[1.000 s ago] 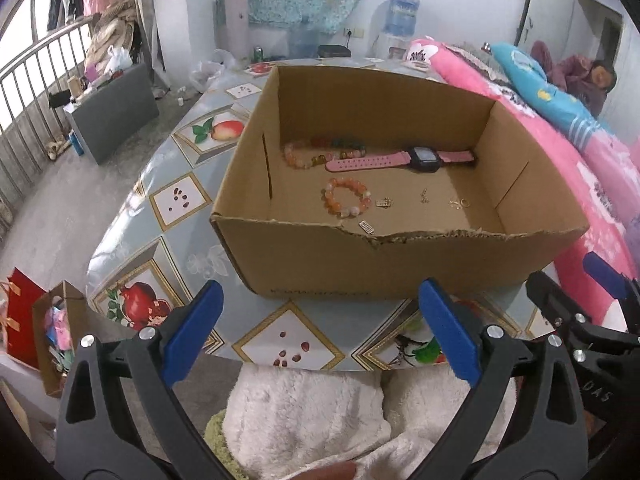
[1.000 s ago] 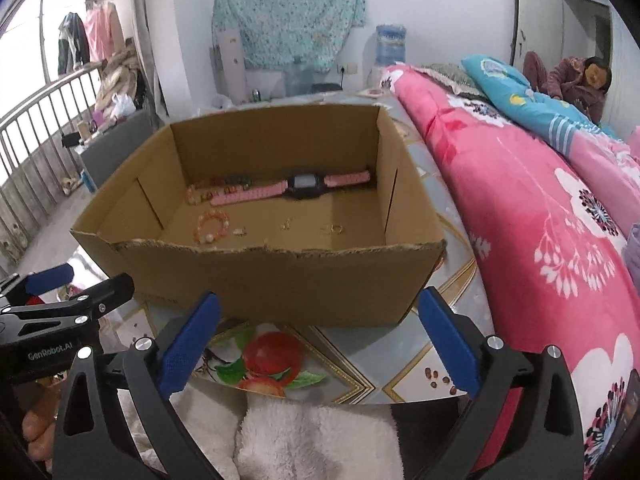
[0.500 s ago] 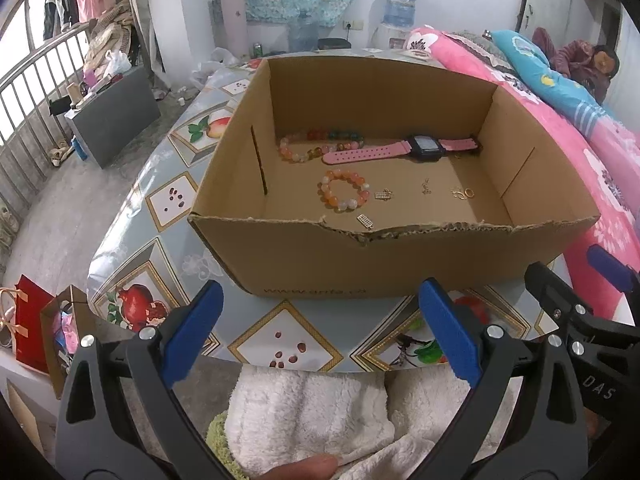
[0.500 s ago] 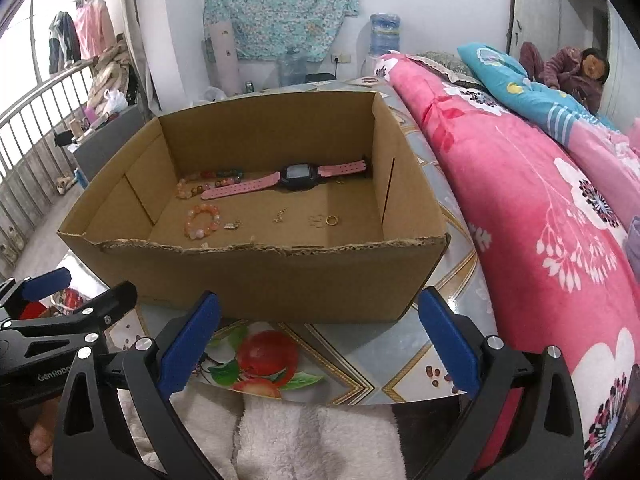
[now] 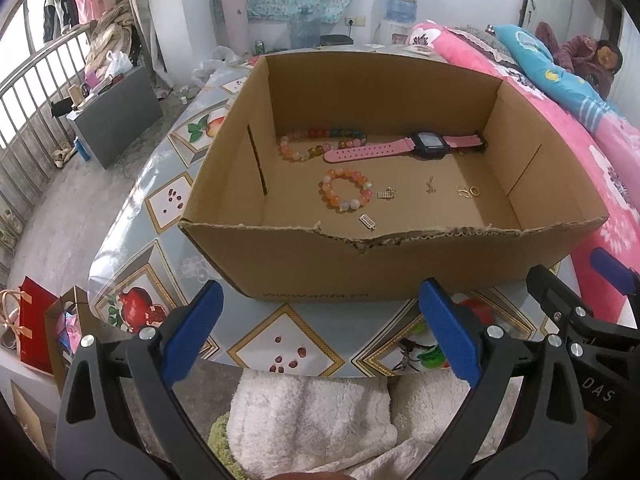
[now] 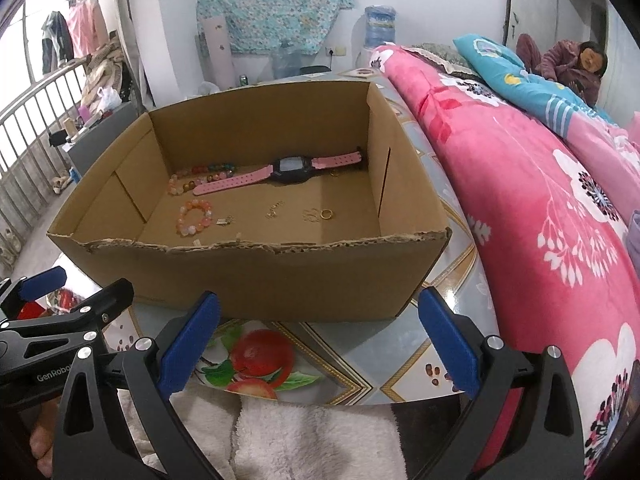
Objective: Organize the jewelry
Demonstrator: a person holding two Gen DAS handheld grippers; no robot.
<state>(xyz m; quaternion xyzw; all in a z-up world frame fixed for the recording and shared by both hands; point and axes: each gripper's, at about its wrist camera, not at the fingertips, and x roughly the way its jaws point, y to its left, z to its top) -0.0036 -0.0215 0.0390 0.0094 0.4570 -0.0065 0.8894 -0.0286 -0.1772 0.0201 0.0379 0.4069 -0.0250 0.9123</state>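
Observation:
An open cardboard box (image 5: 304, 264) (image 6: 256, 276) stands on the fruit-patterned table. On its floor lie a pink watch (image 5: 404, 148) (image 6: 276, 172), a long multicoloured bead string (image 5: 316, 142) (image 6: 200, 178), a small orange bead bracelet (image 5: 346, 194) (image 6: 195, 217), gold rings (image 5: 469, 191) (image 6: 326, 213) and small metal charms (image 5: 368, 222). My left gripper (image 5: 320, 336) is open, held over the table's near edge in front of the box. Beside it, my right gripper (image 6: 320, 338) is also open, with nothing between its fingers.
A pink floral quilt (image 6: 540, 200) lies right of the table, with a person (image 6: 568, 68) resting farther back. White fleece (image 5: 320, 420) covers the lap below the grippers. A railing (image 5: 36, 100), a grey cabinet (image 5: 116, 120) and paper bags (image 5: 36, 328) are on the left.
Both grippers have risen and tilted down, so more of the box floor and jewelry shows. Both stay open and nothing in the box has moved.

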